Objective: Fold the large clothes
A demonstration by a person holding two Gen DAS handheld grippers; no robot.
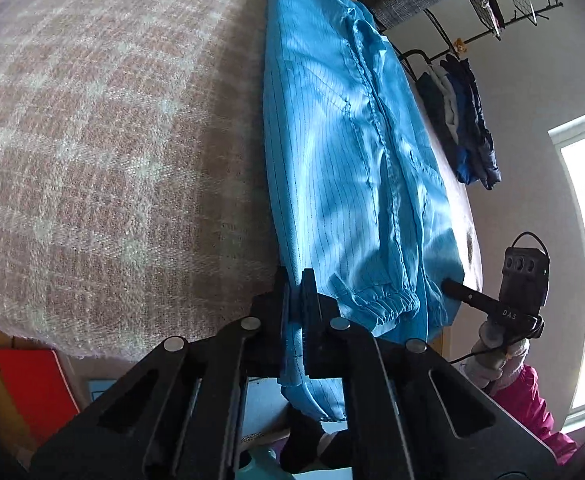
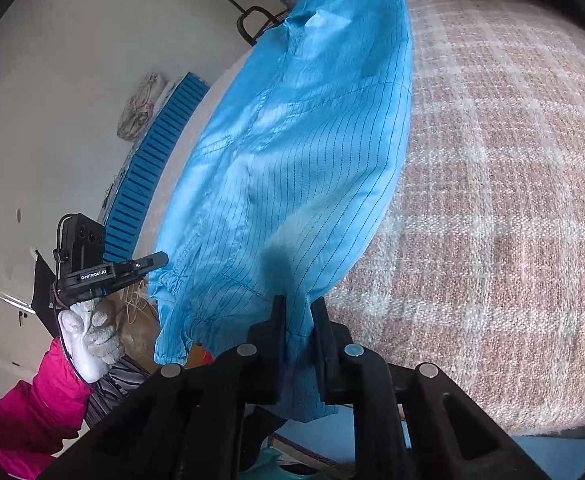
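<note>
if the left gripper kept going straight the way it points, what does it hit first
The left gripper is already shut on the hem of the blue garment, so it would push into that cloth first, then probably the checked blanket beneath; depth is hard to judge.

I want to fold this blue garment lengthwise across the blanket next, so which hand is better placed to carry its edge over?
Probably the left. The left gripper pinches the blue garment at the hem corner beside the open checked blanket. The right gripper clamps the hem by the bed edge and can anchor it.
</note>
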